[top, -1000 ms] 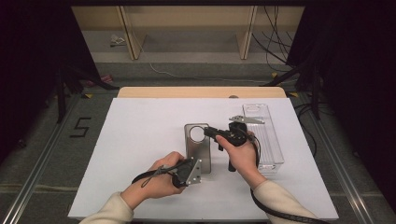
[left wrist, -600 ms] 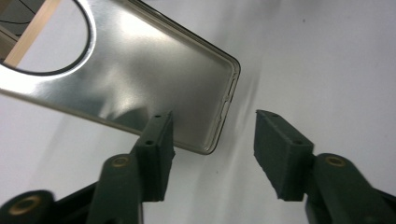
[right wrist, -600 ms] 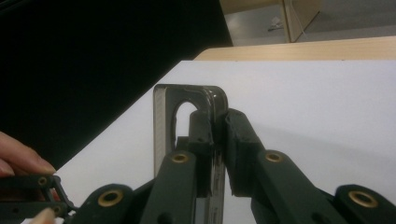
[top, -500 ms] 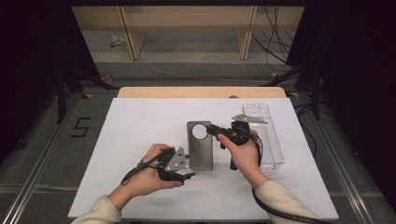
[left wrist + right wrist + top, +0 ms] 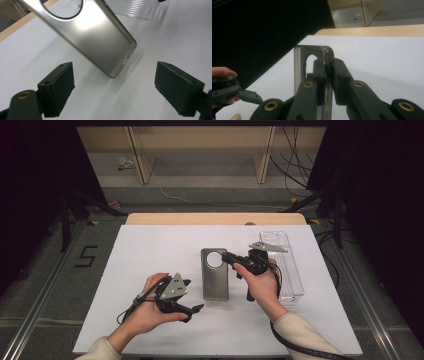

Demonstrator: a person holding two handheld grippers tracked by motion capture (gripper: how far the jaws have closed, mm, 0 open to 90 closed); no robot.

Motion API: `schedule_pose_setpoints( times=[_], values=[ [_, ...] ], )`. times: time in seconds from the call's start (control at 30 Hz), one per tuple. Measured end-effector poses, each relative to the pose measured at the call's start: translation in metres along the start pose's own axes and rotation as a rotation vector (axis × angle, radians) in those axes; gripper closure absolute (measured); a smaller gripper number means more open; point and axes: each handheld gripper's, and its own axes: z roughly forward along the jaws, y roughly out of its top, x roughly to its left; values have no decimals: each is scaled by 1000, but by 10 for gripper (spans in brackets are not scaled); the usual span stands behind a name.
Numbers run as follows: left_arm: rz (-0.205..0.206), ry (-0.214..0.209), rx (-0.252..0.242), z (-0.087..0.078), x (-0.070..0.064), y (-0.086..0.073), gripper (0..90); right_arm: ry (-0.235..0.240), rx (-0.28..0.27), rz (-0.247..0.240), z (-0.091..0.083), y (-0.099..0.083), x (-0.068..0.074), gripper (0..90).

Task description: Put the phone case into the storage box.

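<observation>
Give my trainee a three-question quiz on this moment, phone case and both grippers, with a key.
1. True or false: the right gripper is shut on the phone case.
2. The left gripper's jaws are: A) open, nothing between them; B) shut on the case; C) shut on the clear tray.
3. Fill in: the case's round cutout lies at its ___ end from the person.

Key: 1 true; 2 A; 3 far

Both black grippers carry grey three-cornered plates, brass-coloured pivot screws, thick padded fingers (image 5: 58, 90) and trailing black cables, held from cream sleeves (image 5: 305, 332).
</observation>
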Motion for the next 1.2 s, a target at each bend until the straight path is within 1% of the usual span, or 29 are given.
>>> schedule_pose_setpoints(
  times=[0.03, 0.13, 0.3, 0.5, 0.63, 0.87, 1.2],
  values=[
    [-15, 5, -7, -1, 1, -1, 154, 0, -2, -1, 0, 0, 0, 827],
    [-39, 17, -21, -4, 3, -4, 139, 0, -3, 2, -1, 1, 0, 827],
    [-60, 46, -29, -9, 8, -8, 95, -4, -9, -2, -2, 2, -1, 827],
    [-72, 72, -37, -14, 12, -12, 38, -7, -13, 2, -3, 3, -2, 826],
    [-78, 84, -40, -17, 14, -14, 17, -8, -16, 0, -4, 4, -3, 826],
    [-86, 98, -41, -20, 16, -19, 0, -11, -18, -1, -4, 4, -3, 826],
    [-99, 113, -47, -24, 19, -24, 0, -16, -28, -3, -6, 7, -4, 826]
  ],
)
